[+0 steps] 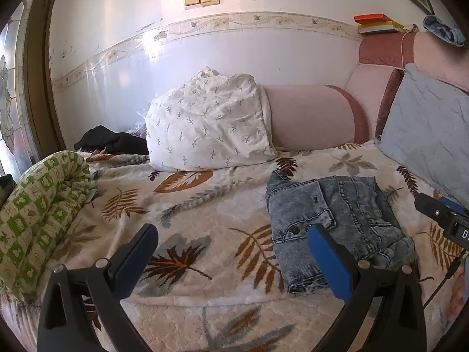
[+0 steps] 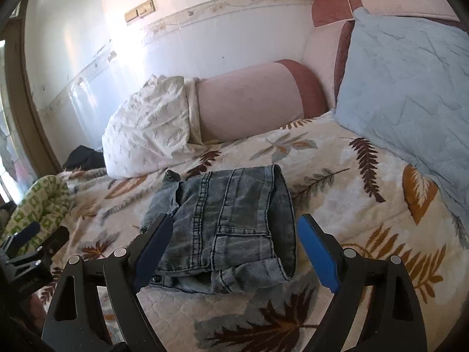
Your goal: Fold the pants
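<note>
The pants [image 1: 331, 220] are grey-blue denim, folded into a compact bundle on the leaf-patterned blanket [image 1: 205, 205]. In the left wrist view they lie to the right, behind my right finger. My left gripper [image 1: 234, 231] is open and empty, hovering above the blanket left of the pants. In the right wrist view the pants [image 2: 228, 228] lie straight ahead between the fingers. My right gripper [image 2: 234, 223] is open and empty, just in front of and above the bundle. The right gripper also shows at the right edge of the left wrist view [image 1: 445, 217].
A white patterned pillow [image 1: 208, 123] and a pink bolster [image 1: 313, 117] lie at the back by the wall. A light blue cushion [image 1: 431, 129] leans at the right. A green rolled quilt [image 1: 38, 211] lies at the left. Dark clothing [image 1: 111, 142] sits behind it.
</note>
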The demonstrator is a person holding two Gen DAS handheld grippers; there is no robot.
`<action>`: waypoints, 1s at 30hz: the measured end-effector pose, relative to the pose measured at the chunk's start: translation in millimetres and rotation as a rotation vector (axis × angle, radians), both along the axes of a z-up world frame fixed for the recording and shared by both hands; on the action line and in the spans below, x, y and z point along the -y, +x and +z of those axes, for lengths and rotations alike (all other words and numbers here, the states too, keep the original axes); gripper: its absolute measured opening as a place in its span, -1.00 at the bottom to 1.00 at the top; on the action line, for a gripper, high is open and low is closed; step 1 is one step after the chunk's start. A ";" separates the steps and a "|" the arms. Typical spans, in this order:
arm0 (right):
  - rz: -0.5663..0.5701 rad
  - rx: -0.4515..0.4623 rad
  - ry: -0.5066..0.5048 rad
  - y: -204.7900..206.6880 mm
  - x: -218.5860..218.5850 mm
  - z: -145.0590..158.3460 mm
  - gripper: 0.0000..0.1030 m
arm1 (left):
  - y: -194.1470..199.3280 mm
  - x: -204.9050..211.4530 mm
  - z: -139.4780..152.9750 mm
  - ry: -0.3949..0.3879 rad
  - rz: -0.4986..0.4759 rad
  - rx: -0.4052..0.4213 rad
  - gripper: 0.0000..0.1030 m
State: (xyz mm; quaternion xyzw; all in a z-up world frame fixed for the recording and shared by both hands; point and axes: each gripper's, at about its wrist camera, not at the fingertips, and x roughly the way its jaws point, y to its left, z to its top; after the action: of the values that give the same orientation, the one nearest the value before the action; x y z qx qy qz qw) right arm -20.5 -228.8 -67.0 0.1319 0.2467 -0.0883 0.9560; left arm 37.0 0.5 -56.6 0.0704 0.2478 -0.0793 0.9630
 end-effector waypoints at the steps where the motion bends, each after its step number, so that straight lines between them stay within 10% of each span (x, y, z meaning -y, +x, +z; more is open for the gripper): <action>1: -0.001 0.001 -0.008 0.2 -1.1 0.0 0.69 | 1.0 0.4 -1.2 0.001 0.002 -0.006 1.00; 19: -0.002 0.013 -0.053 -0.8 -4.8 1.7 0.69 | 4.3 -3.3 -5.6 0.008 0.012 -0.023 1.00; 30: -0.036 -0.013 0.041 0.3 13.4 -2.0 0.69 | 30.7 -8.5 -27.2 -0.052 -0.018 -0.192 1.00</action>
State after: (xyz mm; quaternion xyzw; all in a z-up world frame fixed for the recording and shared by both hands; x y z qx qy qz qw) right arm -20.3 -242.2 -69.0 0.1552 0.2521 -0.1015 0.9498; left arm 67.6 9.0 -83.8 0.0396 0.3362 -0.1005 0.9356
